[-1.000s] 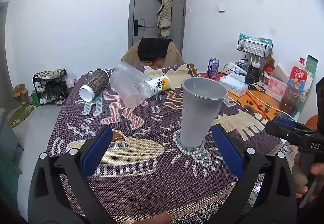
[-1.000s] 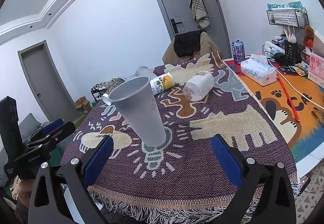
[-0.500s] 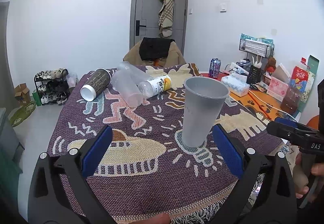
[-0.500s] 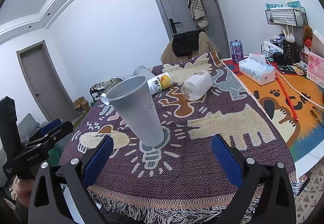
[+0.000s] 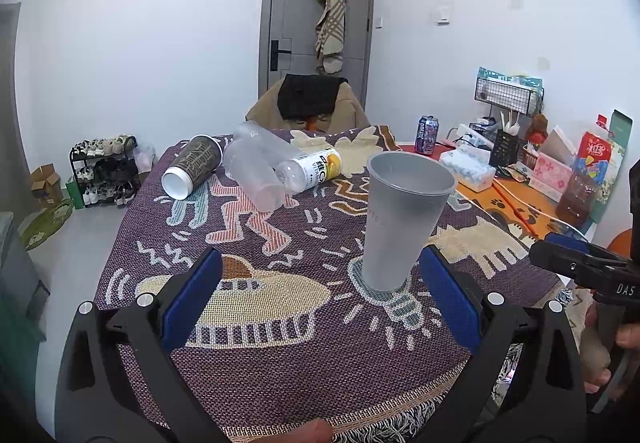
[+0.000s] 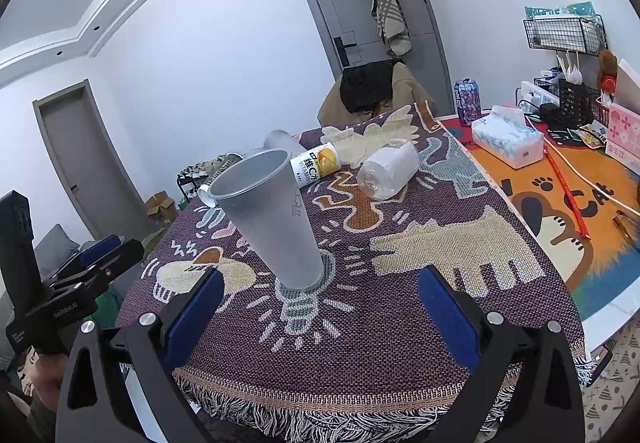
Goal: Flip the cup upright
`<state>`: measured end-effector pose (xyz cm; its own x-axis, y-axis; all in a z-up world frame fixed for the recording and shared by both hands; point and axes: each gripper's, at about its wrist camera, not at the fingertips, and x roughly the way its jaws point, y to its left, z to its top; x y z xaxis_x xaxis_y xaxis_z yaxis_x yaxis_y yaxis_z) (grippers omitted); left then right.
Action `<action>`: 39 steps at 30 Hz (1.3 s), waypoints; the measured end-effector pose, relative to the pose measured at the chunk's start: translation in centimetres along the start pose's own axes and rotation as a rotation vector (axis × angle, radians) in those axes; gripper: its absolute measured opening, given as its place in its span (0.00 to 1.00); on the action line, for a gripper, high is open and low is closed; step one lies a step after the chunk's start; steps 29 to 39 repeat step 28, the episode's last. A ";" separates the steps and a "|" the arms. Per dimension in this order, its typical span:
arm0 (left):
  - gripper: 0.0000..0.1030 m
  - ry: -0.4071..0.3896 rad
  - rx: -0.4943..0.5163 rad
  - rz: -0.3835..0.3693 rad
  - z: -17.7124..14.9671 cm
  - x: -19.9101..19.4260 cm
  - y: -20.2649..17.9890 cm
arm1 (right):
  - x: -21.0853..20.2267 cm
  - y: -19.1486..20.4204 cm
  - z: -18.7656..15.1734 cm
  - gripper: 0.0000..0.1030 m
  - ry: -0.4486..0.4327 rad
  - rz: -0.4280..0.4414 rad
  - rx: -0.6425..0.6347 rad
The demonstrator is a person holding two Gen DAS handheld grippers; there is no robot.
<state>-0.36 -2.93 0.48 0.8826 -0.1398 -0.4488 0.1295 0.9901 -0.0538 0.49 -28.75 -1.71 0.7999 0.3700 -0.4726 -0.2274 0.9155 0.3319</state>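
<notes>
While both grippers' jaws are gaping apart, the tall frosted grey plastic cup is standing upright on the patterned woven cloth.

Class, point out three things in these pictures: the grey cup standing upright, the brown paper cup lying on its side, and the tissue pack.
grey cup [image 5: 400, 227]: left wrist view, middle of its side wall.
brown paper cup [image 5: 196, 165]: left wrist view, its printed side.
tissue pack [image 6: 506, 139]: right wrist view, its top face.
</notes>
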 end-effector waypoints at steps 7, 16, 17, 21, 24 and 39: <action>0.95 -0.001 0.000 0.000 0.0 0.0 0.0 | 0.0 0.0 0.1 0.93 0.000 0.000 -0.002; 0.95 -0.010 0.016 0.016 -0.1 -0.1 -0.1 | 0.1 0.1 0.0 0.93 0.005 0.001 -0.003; 0.95 -0.015 0.019 0.017 -0.1 -0.1 -0.2 | 0.2 0.1 0.0 0.93 0.007 0.002 -0.002; 0.95 -0.029 0.007 0.031 -0.1 -0.3 0.0 | 0.7 0.1 -0.1 0.93 0.022 0.008 -0.002; 0.95 -0.020 -0.008 0.026 -0.3 -0.1 0.6 | 1.4 0.2 -0.2 0.93 0.038 0.012 -0.002; 0.95 -0.008 -0.042 0.030 -0.8 0.4 2.0 | 3.7 0.6 -0.2 0.93 0.087 0.018 -0.014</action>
